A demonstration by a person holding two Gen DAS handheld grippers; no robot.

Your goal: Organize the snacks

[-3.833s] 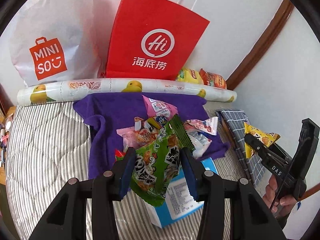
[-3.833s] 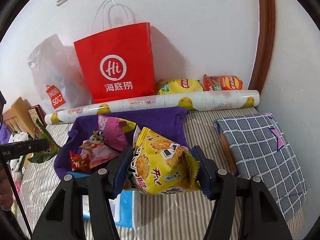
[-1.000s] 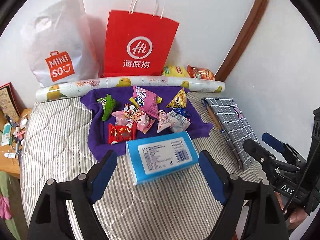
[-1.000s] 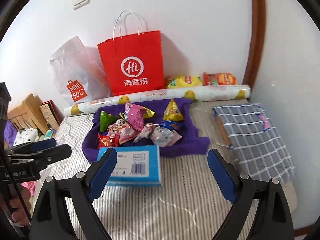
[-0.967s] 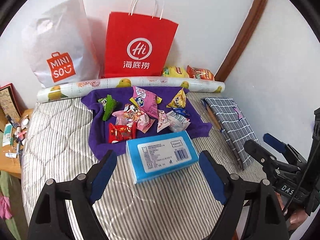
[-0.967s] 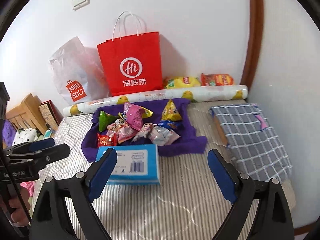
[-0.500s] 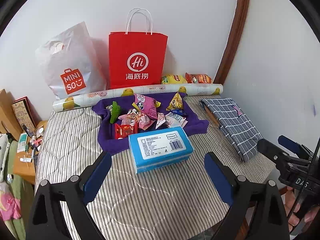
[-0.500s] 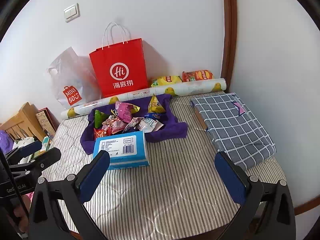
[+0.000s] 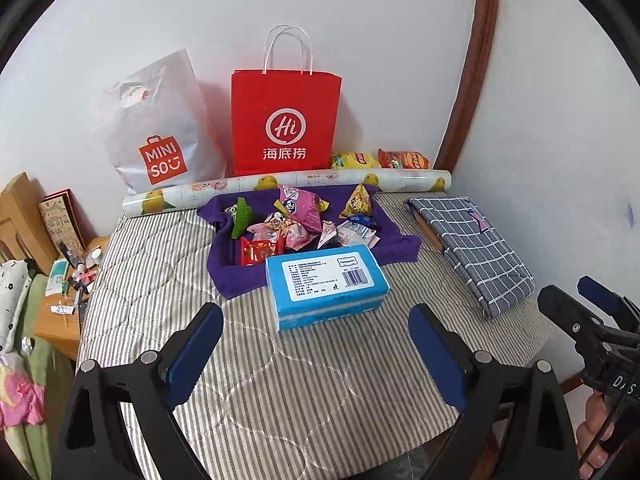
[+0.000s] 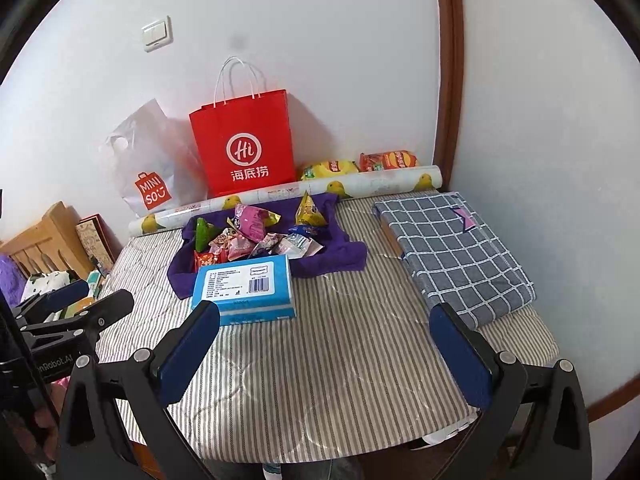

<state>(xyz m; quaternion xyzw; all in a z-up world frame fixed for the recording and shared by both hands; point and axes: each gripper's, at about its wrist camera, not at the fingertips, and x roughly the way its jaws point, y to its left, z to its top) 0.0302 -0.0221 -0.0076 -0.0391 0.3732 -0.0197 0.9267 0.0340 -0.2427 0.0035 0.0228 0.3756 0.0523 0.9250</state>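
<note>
Striped bed (image 9: pixel 280 380): both grippers, left (image 9: pixel 316 348) and right (image 10: pixel 326 350), jaws wide and empty; judged next, approach one snack packet (image 9: pixel 298 210) squarely, ahead beyond the blue tissue pack (image 9: pixel 326 282).

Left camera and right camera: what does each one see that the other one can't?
Only the left wrist view shows the small wooden side table with little bottles, and the right gripper. Only the right wrist view shows the left gripper and the wooden slatted frame. Both show the red paper bag, the white Miniso bag, the snacks on the purple cloth, the blue box and the checked cloth.
</note>
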